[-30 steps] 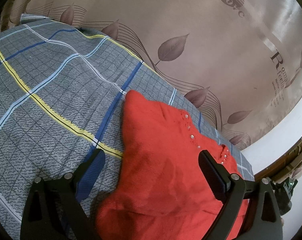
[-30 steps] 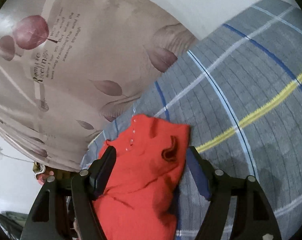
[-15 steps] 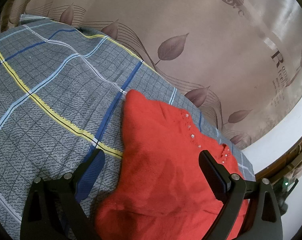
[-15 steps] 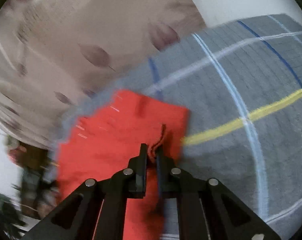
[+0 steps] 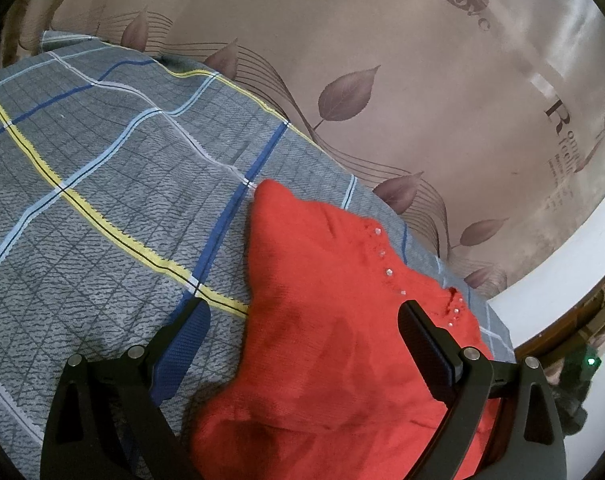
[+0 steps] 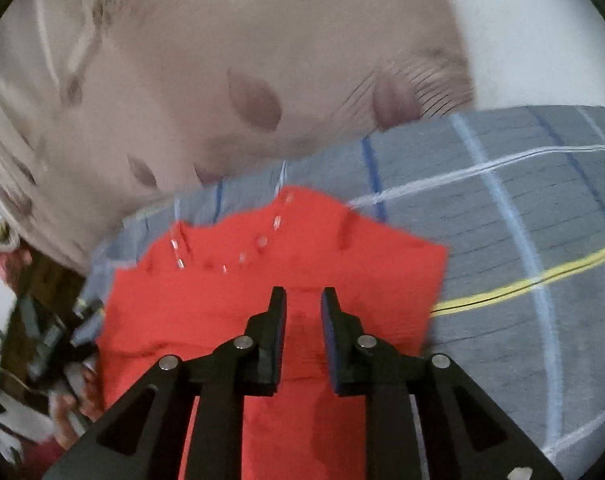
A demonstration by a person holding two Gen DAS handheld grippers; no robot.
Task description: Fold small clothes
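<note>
My red knit garment (image 5: 334, 344) lies on the grey plaid bedspread (image 5: 102, 208), near the edge that runs along the leaf-print curtain (image 5: 382, 60). A line of small clear beads (image 5: 388, 271) crosses the upper part, probably near the neckline.

Left gripper (image 5: 302, 340): jaws wide apart, hovering over the lower part of the garment, one finger over bare bedspread, the other over the knit. Nothing held.

Right gripper (image 6: 303, 308): jaws opening, with only a narrow gap between them. Red fabric shows through the gap below; the pads do not appear to pinch any of it, though this view is motion-blurred, so I hold that loosely.

Handling judgement: light, soft, limp knit. It will sag and stretch if lifted from one point, and a pinch may catch two layers. The beads could snag on a pad. I would take hold at an outer edge or corner (image 6: 438, 252), clear of the beads, and drag low across the bedspread.
</note>
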